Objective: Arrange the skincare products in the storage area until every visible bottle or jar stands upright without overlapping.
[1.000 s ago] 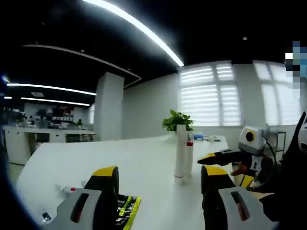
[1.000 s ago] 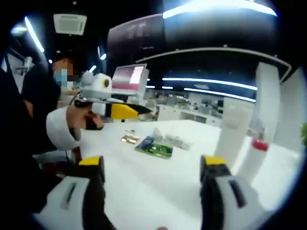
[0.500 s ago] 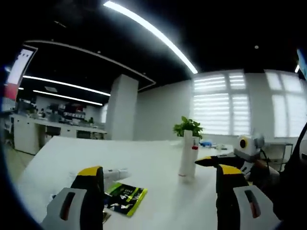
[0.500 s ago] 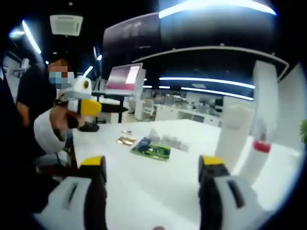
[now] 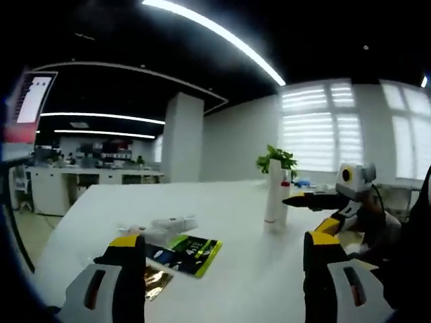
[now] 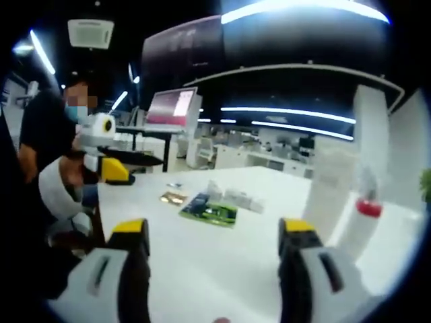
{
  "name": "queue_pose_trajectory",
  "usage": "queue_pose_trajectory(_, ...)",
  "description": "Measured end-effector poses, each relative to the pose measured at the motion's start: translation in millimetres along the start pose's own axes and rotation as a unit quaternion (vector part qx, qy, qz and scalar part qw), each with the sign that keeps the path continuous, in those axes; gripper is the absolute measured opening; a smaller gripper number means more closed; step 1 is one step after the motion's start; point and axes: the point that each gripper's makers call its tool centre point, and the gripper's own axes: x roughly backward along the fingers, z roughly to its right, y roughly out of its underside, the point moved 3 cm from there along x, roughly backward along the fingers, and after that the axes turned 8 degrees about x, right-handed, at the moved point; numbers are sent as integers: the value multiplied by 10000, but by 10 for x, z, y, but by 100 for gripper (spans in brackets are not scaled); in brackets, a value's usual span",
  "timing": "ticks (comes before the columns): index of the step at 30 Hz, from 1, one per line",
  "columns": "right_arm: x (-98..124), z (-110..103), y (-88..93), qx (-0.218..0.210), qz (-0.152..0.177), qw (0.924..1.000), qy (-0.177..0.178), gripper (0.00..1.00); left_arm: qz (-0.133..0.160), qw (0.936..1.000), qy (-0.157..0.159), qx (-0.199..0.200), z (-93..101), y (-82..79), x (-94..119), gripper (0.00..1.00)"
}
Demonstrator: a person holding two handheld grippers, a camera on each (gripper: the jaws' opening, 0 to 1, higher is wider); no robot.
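On the white table point(image 5: 222, 215) a tall white bottle point(image 5: 273, 192) stands upright with a shorter red-capped bottle point(image 5: 285, 199) close beside it. The same tall bottle point(image 6: 330, 192) and red-capped bottle point(image 6: 360, 222) rise just right of my right gripper point(image 6: 215, 239), which is open and holds nothing. My left gripper point(image 5: 222, 252) is open too, with nothing between its jaws. Ahead of it lie a green sachet point(image 5: 192, 249), a gold sachet point(image 5: 155, 282) and white tubes point(image 5: 165, 227) on their sides. In the right gripper view the left gripper point(image 6: 121, 165) hovers at the table's left edge.
The right gripper point(image 5: 323, 200) reaches in from the right near the two bottles. A green sachet point(image 6: 209, 210), a gold sachet point(image 6: 174, 197) and white packs point(image 6: 236, 197) lie mid-table. A potted plant point(image 5: 276, 160) stands behind the bottles. A person point(image 6: 47, 141) sits at the left.
The left gripper view has swung left, so the sachets and lying tubes show more fully. In the right gripper view the left gripper has moved left and lower.
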Motion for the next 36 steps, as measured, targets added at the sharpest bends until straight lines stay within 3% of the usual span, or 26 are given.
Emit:
queue_pose_trajectory(6, -75, -14, -17, -3, -20, 10000, -88, 78, -33, 9995, -322, 22, -117, -6, 126, 99)
queue_pose_trajectory(13, -139, -69, 23, 24, -114, 9998, -184, 77, -224, 9958, -776, -431, -216, 21, 185, 99)
queue_pose_trajectory(24, -267, -173, 46, 36, -249, 9991, -342, 77, -267, 9948, -862, -480, -243, 11, 327, 99)
queue_pose_trajectory(36, -578, -250, 33, 8, -456, 9979, -468, 76, -425, 9947, -842, -408, -313, 47, 404, 99)
